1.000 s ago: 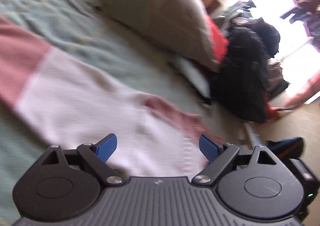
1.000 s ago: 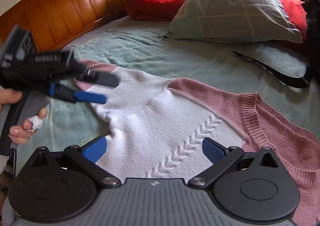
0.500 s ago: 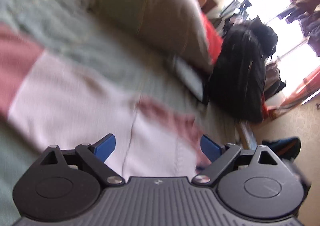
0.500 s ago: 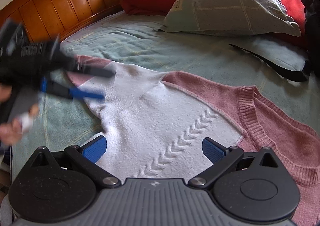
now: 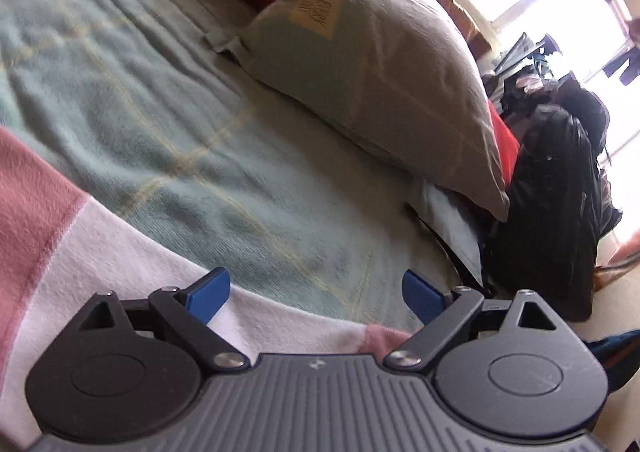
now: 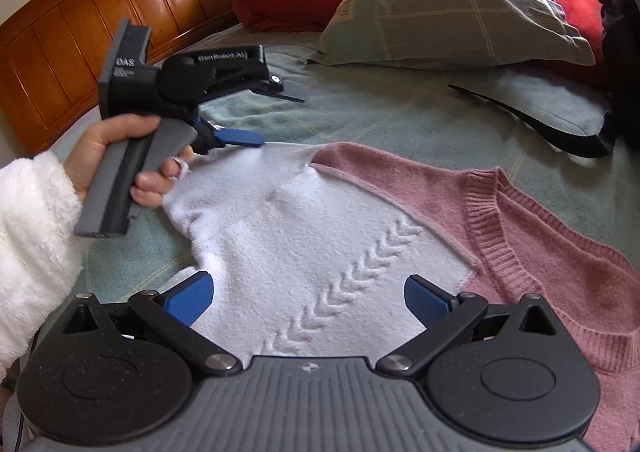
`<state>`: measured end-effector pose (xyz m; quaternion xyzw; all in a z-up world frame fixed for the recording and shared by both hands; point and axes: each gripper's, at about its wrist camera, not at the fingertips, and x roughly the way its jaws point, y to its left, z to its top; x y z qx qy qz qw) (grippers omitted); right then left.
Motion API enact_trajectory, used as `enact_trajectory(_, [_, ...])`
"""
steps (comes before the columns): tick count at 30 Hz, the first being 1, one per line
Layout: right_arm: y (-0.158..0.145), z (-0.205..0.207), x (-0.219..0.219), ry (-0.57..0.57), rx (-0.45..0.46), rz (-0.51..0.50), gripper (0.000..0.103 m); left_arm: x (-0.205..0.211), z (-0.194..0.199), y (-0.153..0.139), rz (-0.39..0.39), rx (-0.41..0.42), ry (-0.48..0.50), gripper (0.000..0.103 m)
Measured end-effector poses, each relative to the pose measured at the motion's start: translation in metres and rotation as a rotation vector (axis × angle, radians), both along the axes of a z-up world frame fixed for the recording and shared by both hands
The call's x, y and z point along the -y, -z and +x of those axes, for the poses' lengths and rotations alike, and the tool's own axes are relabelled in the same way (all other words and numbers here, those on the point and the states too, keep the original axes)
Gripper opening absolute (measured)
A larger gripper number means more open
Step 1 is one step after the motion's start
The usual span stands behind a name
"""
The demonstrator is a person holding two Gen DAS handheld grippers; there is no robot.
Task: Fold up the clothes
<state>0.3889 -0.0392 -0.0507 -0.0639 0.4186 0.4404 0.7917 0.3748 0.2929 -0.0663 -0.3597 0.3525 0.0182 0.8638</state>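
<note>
One pink-and-white sweater lies flat on the bed, under both hand-held grippers. Left hand-held gripper, marked "GenRobot.AI" and "DAS", has shifted toward the pillow, jaws apart and empty; right hand-held gripper hovers likewise, spread wide.

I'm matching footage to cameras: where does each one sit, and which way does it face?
Left wrist: on the left tool, looking across the bed at the grey pillow and window; only its open blue fingers show.
Right wrist: on the right tool, looking down over the pink-and-white sweater toward the headboard; the left hand shows.
Shared: sweater, grey pillow.
</note>
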Motion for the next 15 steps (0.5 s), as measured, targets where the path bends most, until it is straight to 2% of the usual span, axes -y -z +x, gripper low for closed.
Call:
enact_trajectory(4, [-0.009, 0.004, 0.014, 0.008, -0.010, 0.019, 0.103, 0.036, -0.005, -0.017, -0.072, 0.020, 0.179, 0.094])
enact_trajectory(6, [-0.013, 0.004, 0.018, 0.011, -0.004, 0.025, 0.103, 0.057, -0.002, -0.016, -0.115, -0.002, 0.279, 0.095])
enact_trajectory(8, [-0.014, 0.003, 0.018, 0.010, 0.000, 0.028, 0.103, 0.076, 0.004, -0.012, -0.101, -0.047, 0.357, 0.095])
enact_trajectory(10, [-0.015, 0.003, 0.017, 0.003, 0.001, 0.031, 0.103, 0.088, 0.013, -0.004, -0.037, -0.097, 0.376, 0.095])
enact_trajectory(11, [-0.014, 0.003, 0.017, 0.000, -0.002, 0.031, 0.103, 0.089, 0.018, 0.001, -0.028, -0.105, 0.367, 0.095])
enact_trajectory(15, [-0.009, 0.007, 0.014, -0.009, -0.020, 0.030, 0.103, 0.081, 0.036, 0.017, -0.064, -0.070, 0.305, 0.095])
